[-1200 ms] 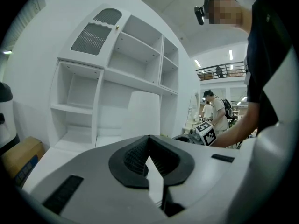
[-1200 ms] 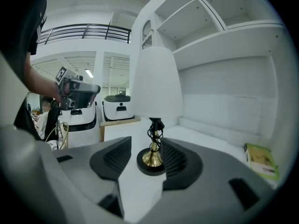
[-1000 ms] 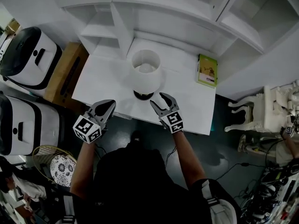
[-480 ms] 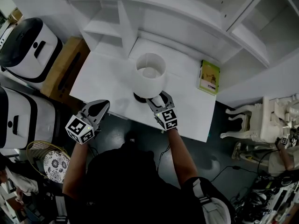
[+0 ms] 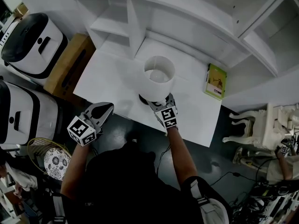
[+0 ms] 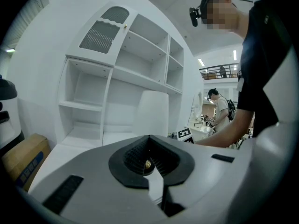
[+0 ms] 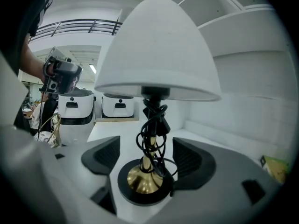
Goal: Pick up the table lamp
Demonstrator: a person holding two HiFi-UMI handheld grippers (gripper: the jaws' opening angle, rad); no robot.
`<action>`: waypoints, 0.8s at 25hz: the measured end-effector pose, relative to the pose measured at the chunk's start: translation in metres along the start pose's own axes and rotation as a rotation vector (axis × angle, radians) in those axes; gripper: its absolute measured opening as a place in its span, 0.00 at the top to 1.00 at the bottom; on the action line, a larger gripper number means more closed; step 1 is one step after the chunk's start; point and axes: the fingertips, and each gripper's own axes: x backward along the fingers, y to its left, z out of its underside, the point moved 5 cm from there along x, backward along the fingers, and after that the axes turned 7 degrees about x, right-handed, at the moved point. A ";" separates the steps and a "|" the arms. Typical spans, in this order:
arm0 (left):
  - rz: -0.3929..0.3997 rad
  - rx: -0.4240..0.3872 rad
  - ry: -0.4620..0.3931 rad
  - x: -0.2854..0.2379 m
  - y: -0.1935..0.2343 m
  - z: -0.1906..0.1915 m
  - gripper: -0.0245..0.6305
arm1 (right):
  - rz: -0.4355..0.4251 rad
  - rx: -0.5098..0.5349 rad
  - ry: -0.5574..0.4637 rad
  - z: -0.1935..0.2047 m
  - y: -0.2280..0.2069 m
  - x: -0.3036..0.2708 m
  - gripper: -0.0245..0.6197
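Observation:
The table lamp has a white shade (image 5: 158, 80), a brass stem wound with black cord (image 7: 152, 134) and a round black base (image 7: 142, 183). It stands upright on the white table (image 5: 107, 78). My right gripper (image 5: 160, 101) reaches in under the shade's near side. Its jaws have just been opening and stand open on either side of the stem, with both pads (image 7: 103, 155) clear of it. My left gripper (image 5: 105, 108) hangs off the table's near edge, left of the lamp, shut and holding nothing (image 6: 149, 158).
A green book (image 5: 216, 81) lies on the table's right end. White shelving (image 5: 187, 13) rises behind the table. Black-and-white appliances (image 5: 32, 41) and a cardboard box (image 5: 70, 69) stand on the left. A white chair (image 5: 261, 125) is on the right.
My right gripper has moved forward to the lamp, its fingertips now under the shade and its jaws wider around the stem. The left gripper has stayed in place.

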 end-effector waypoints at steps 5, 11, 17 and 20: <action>-0.013 0.009 0.010 0.006 0.006 0.002 0.95 | -0.007 -0.014 -0.009 0.001 -0.002 -0.020 0.42; -0.033 0.017 0.029 0.009 0.015 0.004 0.95 | -0.021 -0.036 -0.005 0.006 -0.002 -0.041 0.42; -0.035 0.020 0.030 0.013 0.023 0.006 0.95 | 0.032 -0.048 0.026 0.018 -0.010 -0.051 0.64; -0.030 0.031 0.034 0.015 0.025 0.008 0.95 | 0.041 -0.028 0.060 0.026 -0.011 -0.052 0.70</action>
